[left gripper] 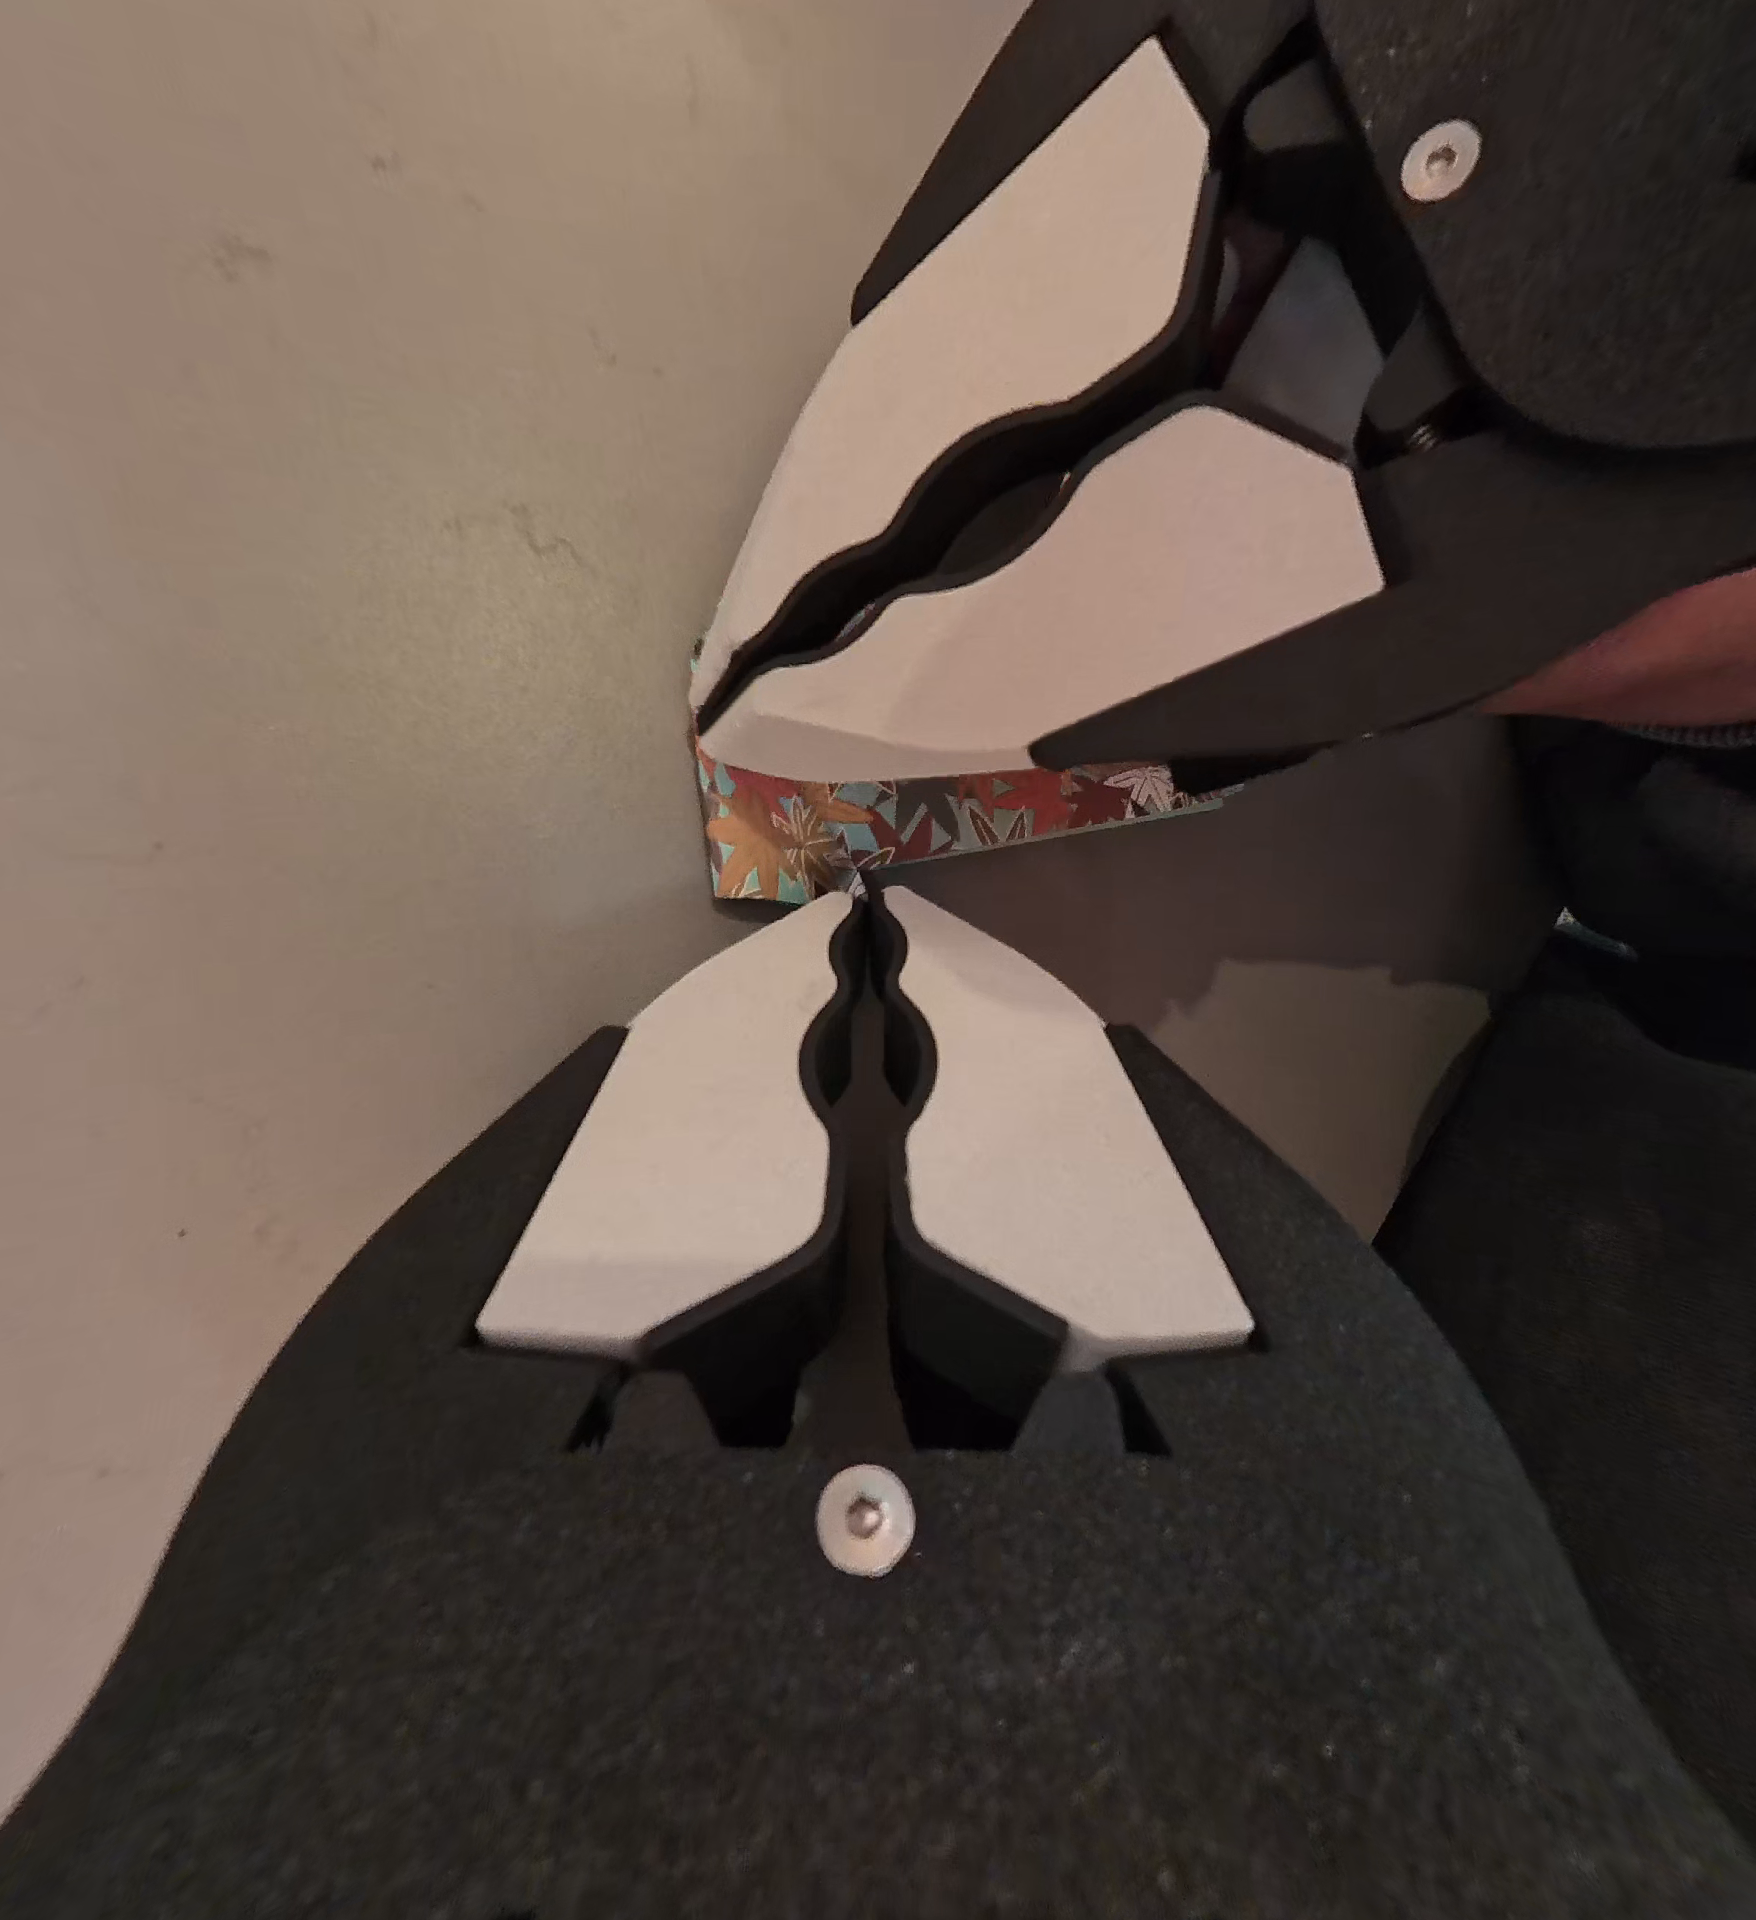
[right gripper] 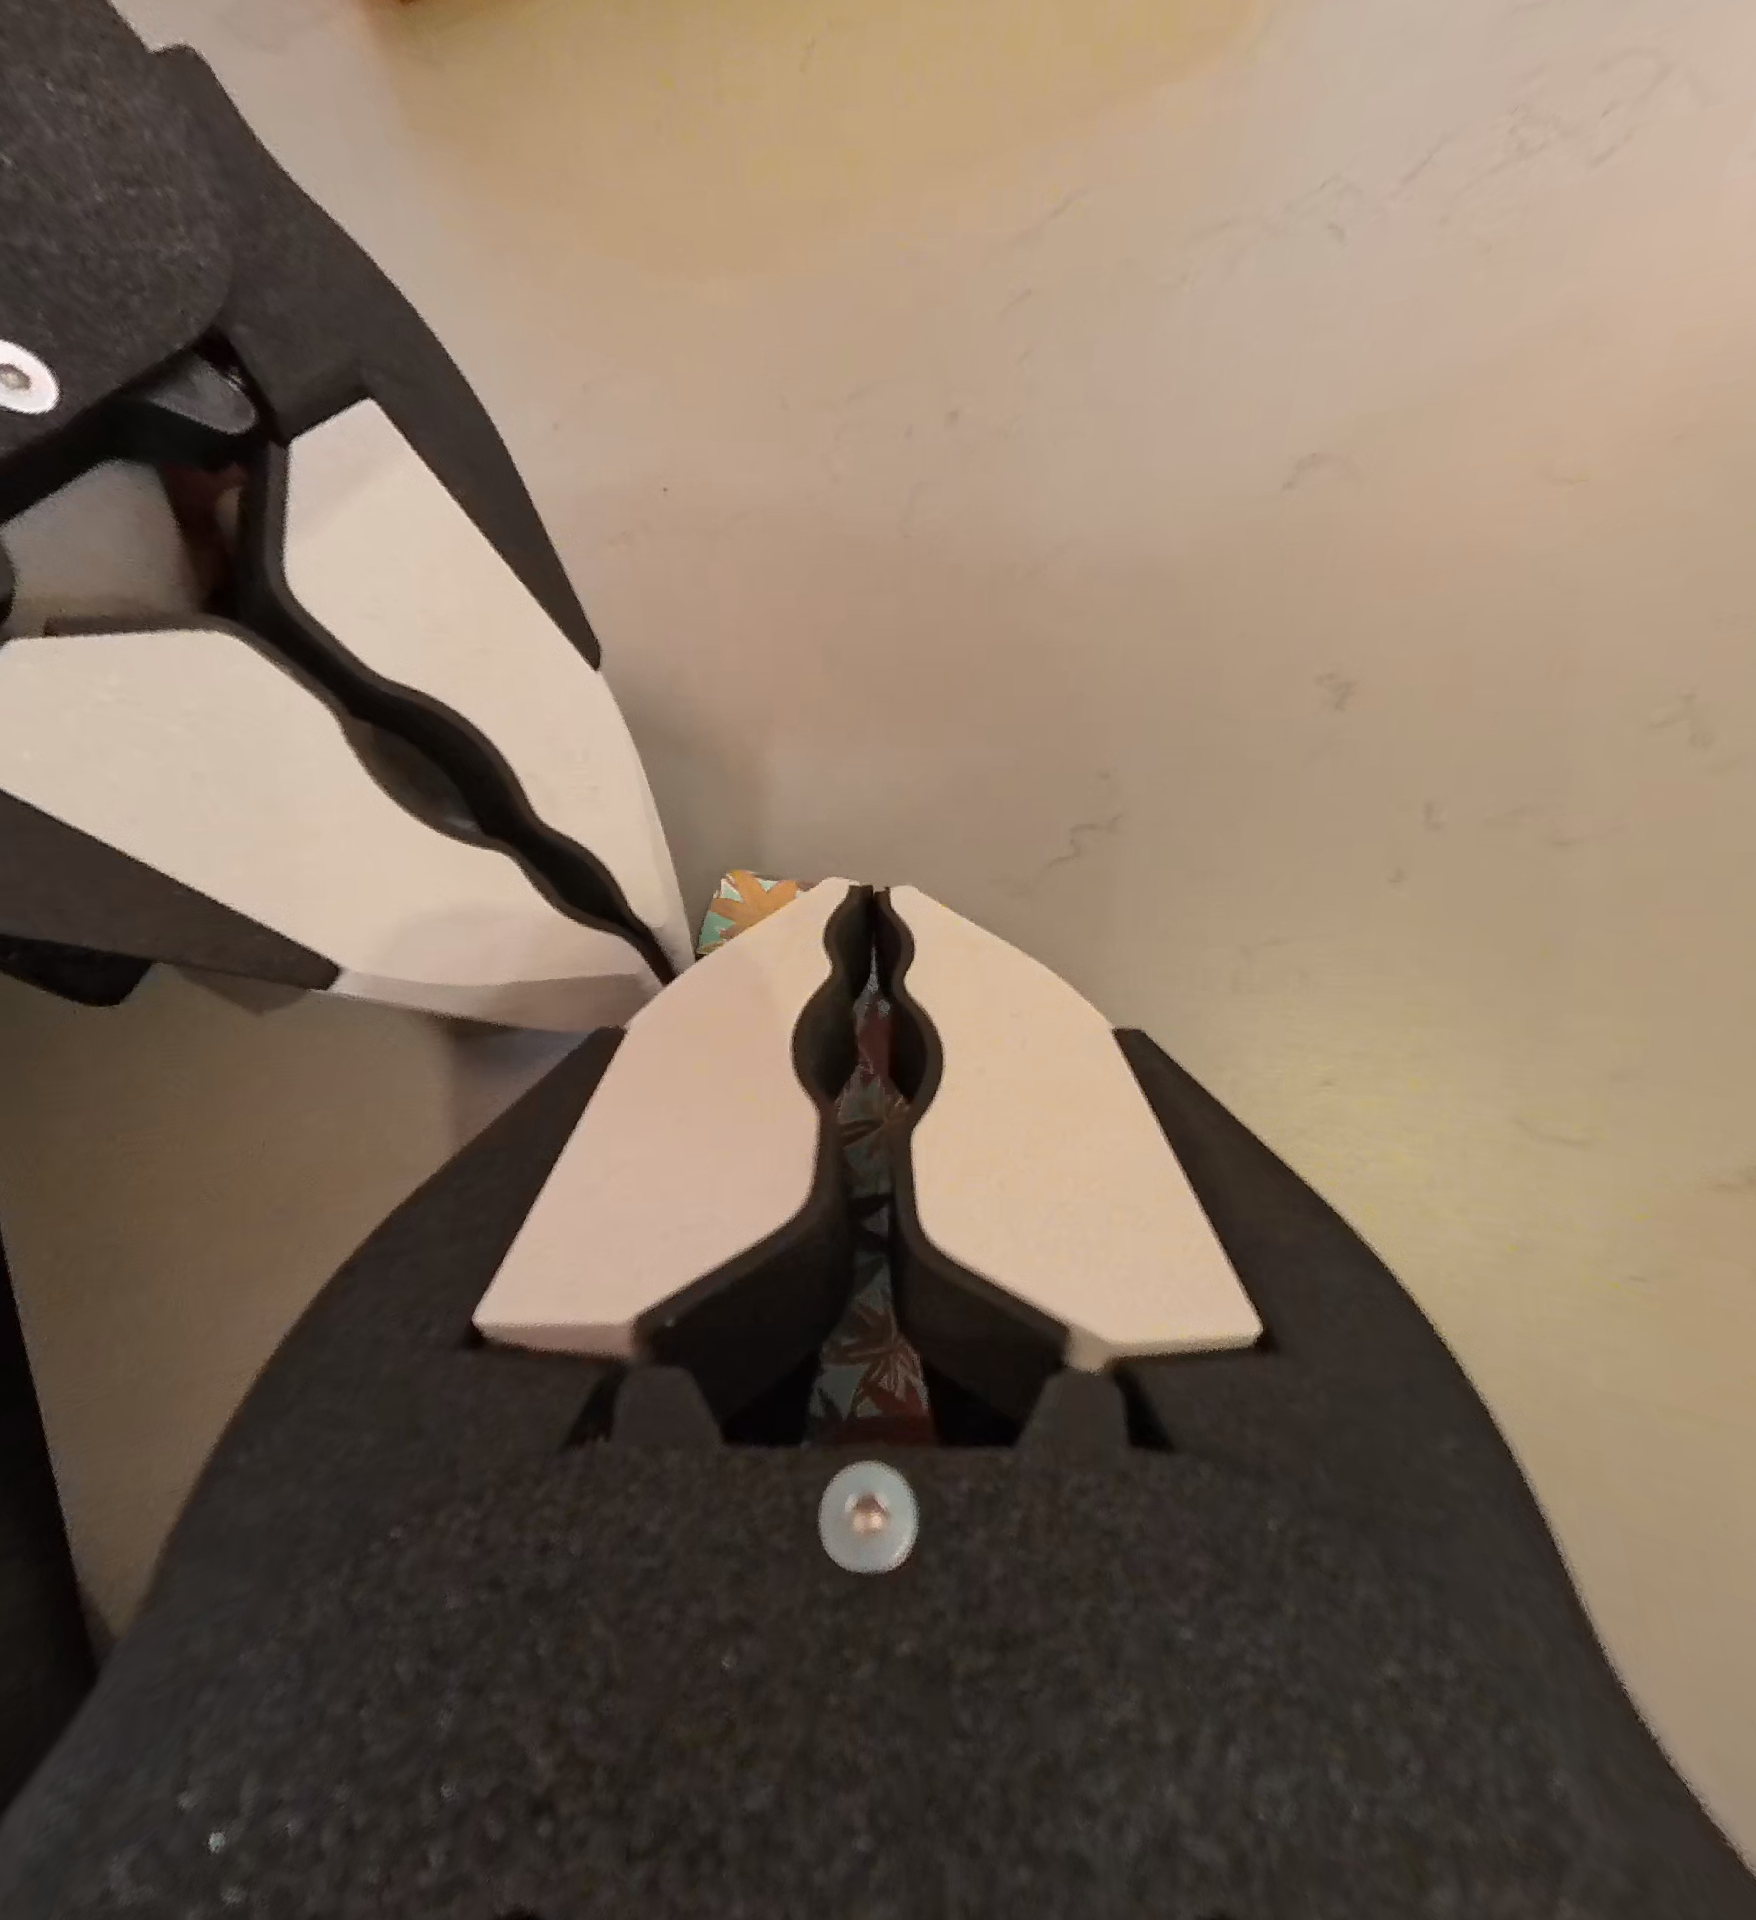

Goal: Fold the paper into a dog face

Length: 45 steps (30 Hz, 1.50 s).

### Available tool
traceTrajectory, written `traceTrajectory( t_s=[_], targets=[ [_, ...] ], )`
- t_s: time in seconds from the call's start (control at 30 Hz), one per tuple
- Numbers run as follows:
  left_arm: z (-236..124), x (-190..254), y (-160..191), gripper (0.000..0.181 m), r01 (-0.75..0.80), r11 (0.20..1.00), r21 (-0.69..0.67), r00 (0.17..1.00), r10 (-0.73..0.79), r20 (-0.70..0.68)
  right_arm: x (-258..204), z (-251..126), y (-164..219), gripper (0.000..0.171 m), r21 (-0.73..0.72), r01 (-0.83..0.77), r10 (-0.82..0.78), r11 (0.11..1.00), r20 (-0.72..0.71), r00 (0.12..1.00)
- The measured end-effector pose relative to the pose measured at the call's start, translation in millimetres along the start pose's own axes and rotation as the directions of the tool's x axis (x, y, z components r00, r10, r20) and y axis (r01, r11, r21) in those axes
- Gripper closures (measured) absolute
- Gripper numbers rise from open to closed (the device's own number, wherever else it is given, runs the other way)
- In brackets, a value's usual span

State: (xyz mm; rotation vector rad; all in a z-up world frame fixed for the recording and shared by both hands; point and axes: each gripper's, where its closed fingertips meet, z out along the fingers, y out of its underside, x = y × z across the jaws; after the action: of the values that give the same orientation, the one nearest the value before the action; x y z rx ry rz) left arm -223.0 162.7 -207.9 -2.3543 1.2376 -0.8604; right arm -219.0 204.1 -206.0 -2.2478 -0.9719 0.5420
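Left hand-held gripper [left gripper: 863,902], black body with white finger pads, fills the lower centre of its wrist view, fingers clenched on the lower edge of the leaf-patterned origami paper [left gripper: 801,842]. Right hand-held gripper [left gripper: 713,717] enters from the upper right there, also clamped on the paper's left corner. In the right wrist view the paper [right gripper: 869,1195] runs between the closed fingers [right gripper: 1009,1091], its tip poking out at frame centre. Cream, scuffed bench [right gripper: 1269,623] underneath; paper held just above it.
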Motion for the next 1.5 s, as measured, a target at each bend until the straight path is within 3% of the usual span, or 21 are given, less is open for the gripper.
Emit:
traceTrajectory(
  t_s=[0.73, 0.87, 0.97, 1.13, 1.3, 1.5],
  targets=[
    [0.0, 1.9, -0.4, 0.181, 0.021, 1.000, 0.021, 1.000, -0.021, -0.015, 3.7, 1.9, 3.3, 0.171, -0.015, 0.015, -0.015, 1.000, -0.038, 0.999],
    [-10.6, 9.8, -6.2, 0.163, 0.082, 0.995, 0.062, 0.993, -0.076, -0.088, 4.0, 1.9, 3.4, 0.171, -0.016, 0.012, -0.013, 1.000, -0.040, 0.999],
    [-23.0, 7.6, -17.9, 0.159, 0.127, 0.984, 0.128, 0.986, -0.111, -0.125, 4.0, 2.0, 3.5, 0.171, -0.015, 0.014, -0.015, 1.000, -0.044, 0.999],
    [-13.1, -14.5, -24.9, 0.181, 0.112, 0.987, 0.119, 0.994, -0.109, -0.031, 4.3, 1.9, 3.5, 0.171, -0.015, 0.010, -0.010, 1.000, -0.046, 0.999],
    [-0.3, -25.4, -26.2, 0.181, 0.025, 0.997, 0.076, 0.995, -0.032, 0.092, 4.6, 1.9, 3.6, 0.171, -0.015, 0.000, -0.001, 1.000, -0.044, 0.999],
    [2.6, -27.3, -19.9, 0.181, -0.006, 0.998, 0.060, 0.993, -0.001, 0.120, 4.8, 1.9, 3.7, 0.171, -0.015, 0.000, 0.000, 1.000, -0.047, 0.999]
  ],
)
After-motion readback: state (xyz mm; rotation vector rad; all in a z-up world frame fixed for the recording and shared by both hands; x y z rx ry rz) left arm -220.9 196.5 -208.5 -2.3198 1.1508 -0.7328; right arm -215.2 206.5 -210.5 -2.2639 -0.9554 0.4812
